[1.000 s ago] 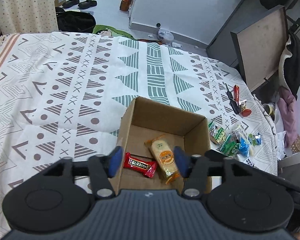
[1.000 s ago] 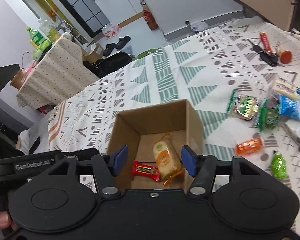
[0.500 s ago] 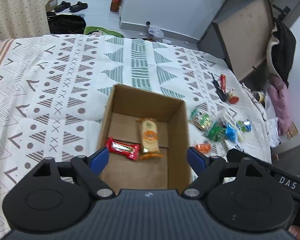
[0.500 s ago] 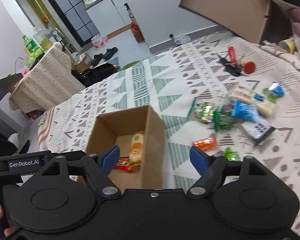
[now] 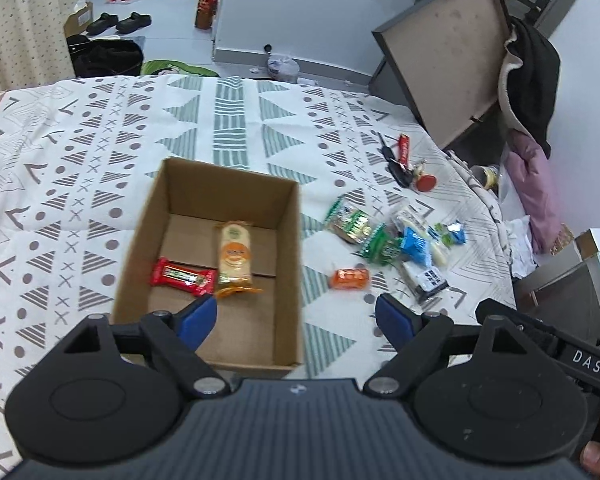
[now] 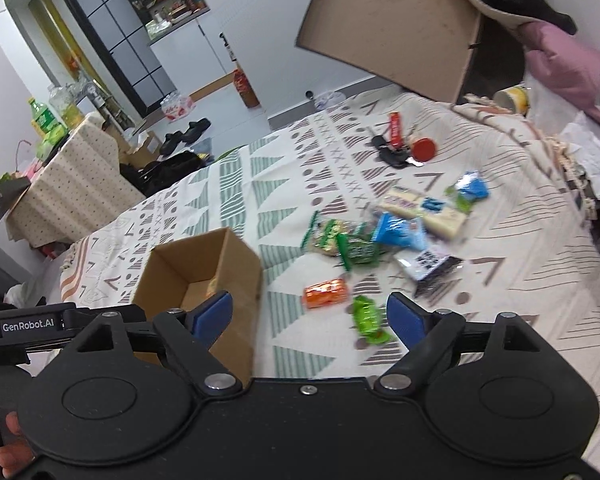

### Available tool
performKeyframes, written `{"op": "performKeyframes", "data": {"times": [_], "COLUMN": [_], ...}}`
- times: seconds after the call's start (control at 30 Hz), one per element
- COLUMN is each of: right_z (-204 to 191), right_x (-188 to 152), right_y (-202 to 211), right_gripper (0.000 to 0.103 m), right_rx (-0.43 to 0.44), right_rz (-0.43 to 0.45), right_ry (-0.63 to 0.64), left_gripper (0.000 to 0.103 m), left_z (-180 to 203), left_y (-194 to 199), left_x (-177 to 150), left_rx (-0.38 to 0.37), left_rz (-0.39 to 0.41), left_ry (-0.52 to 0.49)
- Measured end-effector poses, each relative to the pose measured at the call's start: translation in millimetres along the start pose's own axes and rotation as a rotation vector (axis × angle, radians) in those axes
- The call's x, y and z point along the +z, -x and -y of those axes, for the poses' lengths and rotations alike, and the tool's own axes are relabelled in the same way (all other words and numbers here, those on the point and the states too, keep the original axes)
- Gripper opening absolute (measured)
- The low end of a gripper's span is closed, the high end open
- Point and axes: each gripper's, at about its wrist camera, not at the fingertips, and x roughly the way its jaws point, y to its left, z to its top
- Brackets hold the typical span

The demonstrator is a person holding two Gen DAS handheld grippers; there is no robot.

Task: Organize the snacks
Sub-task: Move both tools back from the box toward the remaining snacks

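Now both grippers sit farther right than a second ago: then each framed the cardboard box (image 5: 220,264) between its fingers, whereas the left gripper (image 5: 296,320) straddles the box's right wall and the right gripper (image 6: 310,316) hangs over the loose snacks. Both pairs of fingers are spread wider than before, released and holding nothing.

Only the left wrist view looks down into the box, where a red candy bar (image 5: 183,277) lies on the floor of it, touching the lower end of a yellow cracker pack (image 5: 235,254) beside it. From the right wrist view the box (image 6: 236,276) is seen side-on and its contents are almost hidden.

That right view alone shows a green candy (image 6: 367,316) lying between its fingers, just beside an orange snack packet (image 6: 326,293). Both views show the rest of the pile on the patterned bedspread (image 5: 80,168), right of the box: a green-and-white packet (image 5: 350,222), a blue packet (image 5: 416,246), a pale long bar (image 6: 424,210) and a dark packet with a white label (image 6: 430,266). Farther off lies a bunch of keys (image 5: 400,160) with a red tag.
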Motion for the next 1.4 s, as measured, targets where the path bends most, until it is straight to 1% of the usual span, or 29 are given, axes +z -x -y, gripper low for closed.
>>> {"op": "performKeyframes", "data": {"times": [0.4,0.47,0.63,0.8,0.87,1.0,1.13,1.23,1.4], "right_z": [56,62,84,101,104,114,121,127,136], "right_x": [-4,-3,-6,-12,-11,-8,-7,-7,-6], "right_y": [2,-2,-15,-36,-44,-60,-76,-87,-101], "right_gripper": [0.083,0.082,0.077,0.076,0.076,0.076,0.076,0.076,0.076], "right_rx": [0.003,0.001,0.022,0.040,0.022,0.028,0.022,0.019,0.024], "right_rz": [-0.009,-0.017,-0.006,-0.007,-0.011,-0.030,-0.042,-0.057,-0.072], "right_ry": [-0.040,-0.036,-0.047,-0.061,-0.034,-0.052,-0.028,-0.035,-0.036], "left_gripper": [0.086,0.085,0.085,0.083,0.081,0.075,0.064,0.059,0.056], "left_z": [47,53,68,80,83,91,98,102,108], "left_y": [-16,-22,-35,-58,-70,-93,-118,-138,-171], "left_x": [-10,-11,-14,-16,-17,-17,-18,-18,-19], "left_rx": [0.001,-0.003,-0.009,-0.003,-0.001,-0.012,-0.021,-0.024,-0.019], "left_rz": [-0.006,-0.011,-0.012,-0.019,-0.031,-0.062,-0.099,-0.126,-0.170], "left_ry": [-0.042,-0.034,-0.049,-0.062,-0.055,-0.054,-0.040,-0.021,0.000]}}
